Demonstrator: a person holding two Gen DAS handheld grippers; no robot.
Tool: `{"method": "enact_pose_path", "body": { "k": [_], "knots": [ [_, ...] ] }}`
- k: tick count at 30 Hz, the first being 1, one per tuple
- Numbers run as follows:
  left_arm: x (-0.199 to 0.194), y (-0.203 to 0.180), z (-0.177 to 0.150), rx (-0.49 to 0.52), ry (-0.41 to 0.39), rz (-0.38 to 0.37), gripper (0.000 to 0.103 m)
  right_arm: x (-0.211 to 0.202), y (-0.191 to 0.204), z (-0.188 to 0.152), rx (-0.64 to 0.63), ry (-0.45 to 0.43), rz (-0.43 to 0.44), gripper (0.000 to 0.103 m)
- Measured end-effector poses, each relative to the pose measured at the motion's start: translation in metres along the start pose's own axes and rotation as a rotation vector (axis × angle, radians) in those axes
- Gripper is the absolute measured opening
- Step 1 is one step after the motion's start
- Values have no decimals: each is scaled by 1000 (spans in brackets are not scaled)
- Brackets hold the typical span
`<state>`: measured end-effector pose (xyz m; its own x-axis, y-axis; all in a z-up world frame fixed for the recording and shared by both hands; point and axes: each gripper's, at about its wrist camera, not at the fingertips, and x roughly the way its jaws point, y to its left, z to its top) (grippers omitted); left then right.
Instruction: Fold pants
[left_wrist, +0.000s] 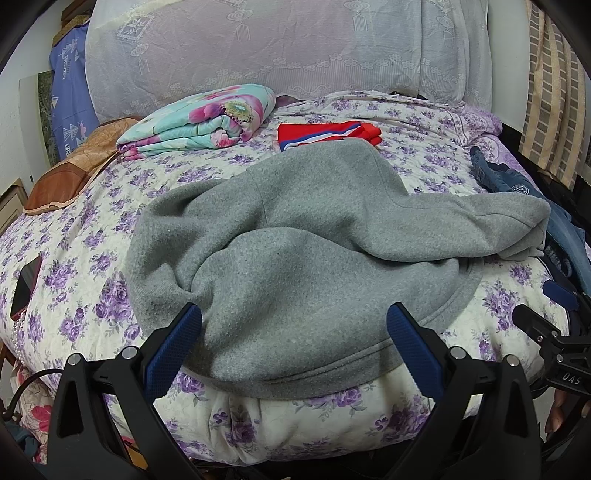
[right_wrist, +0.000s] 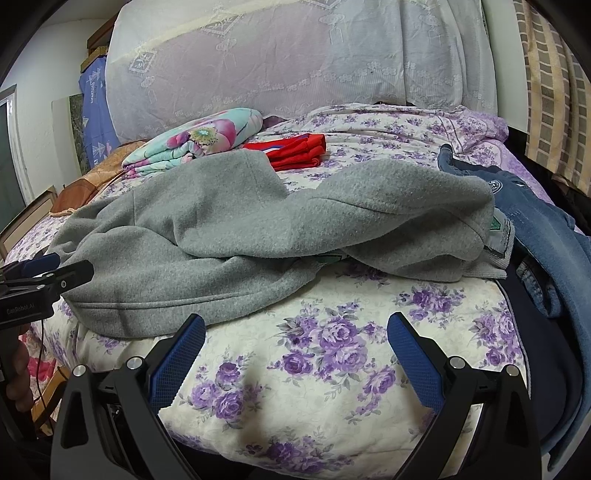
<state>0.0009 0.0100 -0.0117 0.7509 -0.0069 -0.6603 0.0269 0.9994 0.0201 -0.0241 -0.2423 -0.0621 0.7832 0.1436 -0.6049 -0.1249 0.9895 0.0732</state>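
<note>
Both tools hang with fingers spread wide and nothing between them: the left tool at the near hem of the grey pants, the right tool over bare floral bedspread just short of them. Crumpled across the middle of the bed, the pants reach right to a pile of blue jeans. Beyond lie a folded red garment, a folded floral quilt and a large lace-covered pillow.
</note>
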Motion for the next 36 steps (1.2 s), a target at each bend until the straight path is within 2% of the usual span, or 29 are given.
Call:
{"method": "enact_pose_path", "body": {
  "k": [2,5,7,9,11,14,16,19,22,24,26,28,29,30,31,32,33,35,36],
  "knots": [
    [0,2,-2,2,-5,4,98,0,0,0,-1,2,-2,99],
    [-10,24,2,-36,-35,16,98,2,1,9,-19,2,3,99],
    [-14,50,9,-86,-46,30,98,3,0,25,-31,-8,35,99],
    [-17,88,18,-161,-63,84,98,3,3,49,-57,-26,77,99],
    [-10,119,23,-209,-40,138,98,6,10,74,-91,-36,104,99],
    [18,159,28,-270,43,135,98,21,27,123,-149,-41,143,100],
    [43,176,31,-314,119,75,98,38,39,155,-169,-25,160,100],
    [70,189,45,-337,172,32,98,75,58,204,-178,16,192,99],
    [107,191,62,-340,261,-80,98,129,75,246,-176,91,201,100],
    [128,186,68,-340,306,-127,98,177,84,268,-190,162,187,99],
    [148,171,70,-309,362,-169,98,219,90,272,-205,241,170,99],
    [157,157,70,-283,384,-205,96,262,92,265,-199,373,165,99],
    [157,147,68,-260,380,-237,87,282,91,255,-192,465,192,93],
    [154,140,66,-238,377,-253,82,293,94,244,-202,540,246,53],
    [151,136,65,-224,372,-264,75,295,95,233,-210,583,300,31],
    [145,129,62,-201,360,-278,65,290,99,223,-259,584,315,21],
    [137,124,61,-182,343,-291,59,278,103,219,-321,536,309,19],
    [123,119,61,-165,307,-320,29,252,108,216,-390,457,325,18],
    [118,120,61,-164,293,-323,24,236,107,220,-382,410,345,18]
  ]
}}
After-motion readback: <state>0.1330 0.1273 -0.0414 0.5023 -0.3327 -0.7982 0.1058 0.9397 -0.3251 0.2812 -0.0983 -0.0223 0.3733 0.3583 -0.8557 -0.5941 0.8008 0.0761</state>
